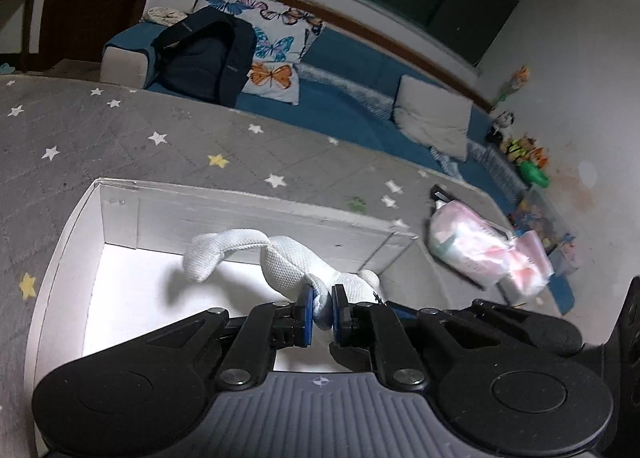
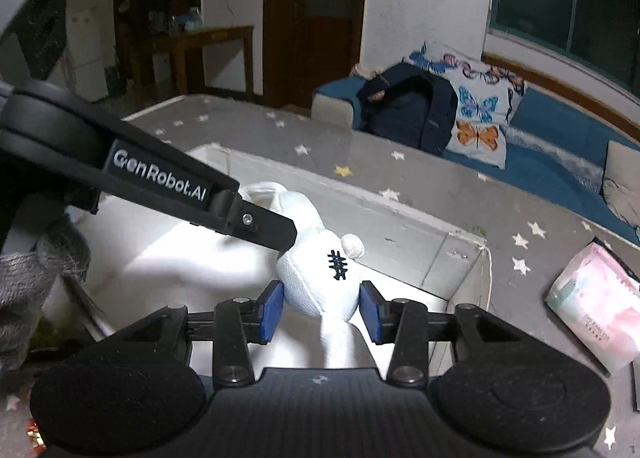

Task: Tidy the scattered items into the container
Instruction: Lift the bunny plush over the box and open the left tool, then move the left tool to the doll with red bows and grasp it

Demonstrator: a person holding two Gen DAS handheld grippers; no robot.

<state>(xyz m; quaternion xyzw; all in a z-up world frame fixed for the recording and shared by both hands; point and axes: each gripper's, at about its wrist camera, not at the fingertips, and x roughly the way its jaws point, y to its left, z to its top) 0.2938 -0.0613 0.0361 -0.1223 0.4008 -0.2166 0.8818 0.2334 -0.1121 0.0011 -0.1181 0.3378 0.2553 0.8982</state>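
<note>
A white plush toy [image 1: 280, 262] with long ears and a black stitched mark hangs over the open white box [image 1: 120, 218]. My left gripper [image 1: 323, 310] is shut on a fold of the toy. In the right wrist view the toy [image 2: 320, 278] sits between the blue pads of my right gripper [image 2: 320, 310], which is open around it with small gaps on both sides. The left gripper's arm [image 2: 160, 182] crosses from the left and reaches the toy's top. The box [image 2: 400, 226] lies below.
A pink and white plastic pack [image 1: 480, 250] lies on the grey star carpet [image 1: 160, 138] to the right of the box; it also shows in the right wrist view [image 2: 592, 298]. A blue sofa [image 1: 340, 98] with a dark backpack [image 1: 204, 54] and butterfly pillow stands behind.
</note>
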